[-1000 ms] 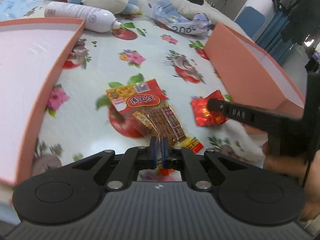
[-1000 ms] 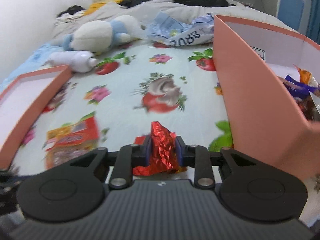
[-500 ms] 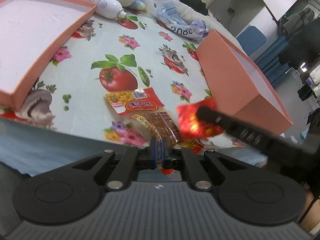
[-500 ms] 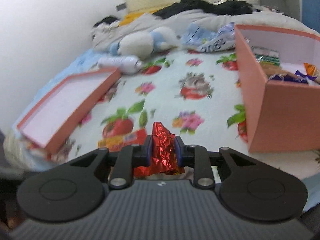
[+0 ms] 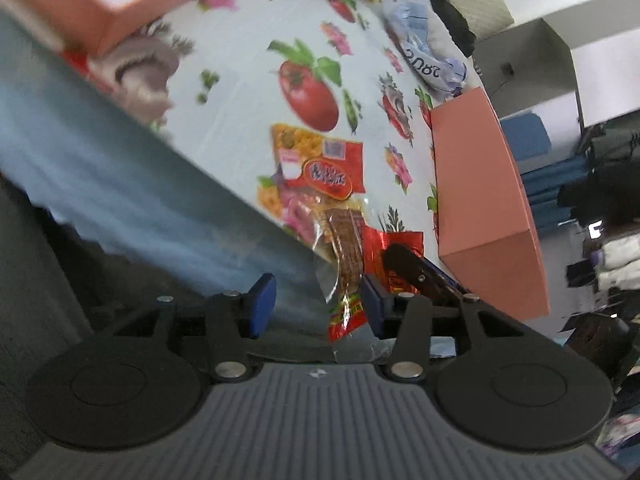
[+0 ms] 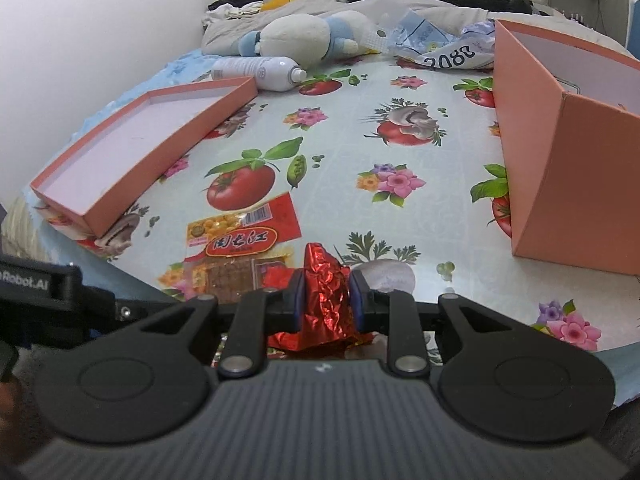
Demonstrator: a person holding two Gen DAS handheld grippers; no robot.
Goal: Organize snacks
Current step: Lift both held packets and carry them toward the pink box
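My right gripper is shut on a crumpled red foil snack, held above the near edge of the bed. My left gripper is open; the tail of a long red and yellow snack packet lies between its fingers, against the right pad. The same packet shows in the right wrist view, flat on the floral cloth. The red foil snack and the right gripper's finger show just right of the packet. The tall pink box stands at the right; it also shows in the left wrist view.
A shallow pink lid lies at the left. A white spray bottle, a plush toy and a crumpled plastic bag lie at the back. The bed's near edge drops off below the left gripper.
My left gripper has opened and tilted, pulling back toward the bed's edge; the packet's tail now lies loose between its fingers. My right gripper still holds the foil snack, lower and nearer the cloth.
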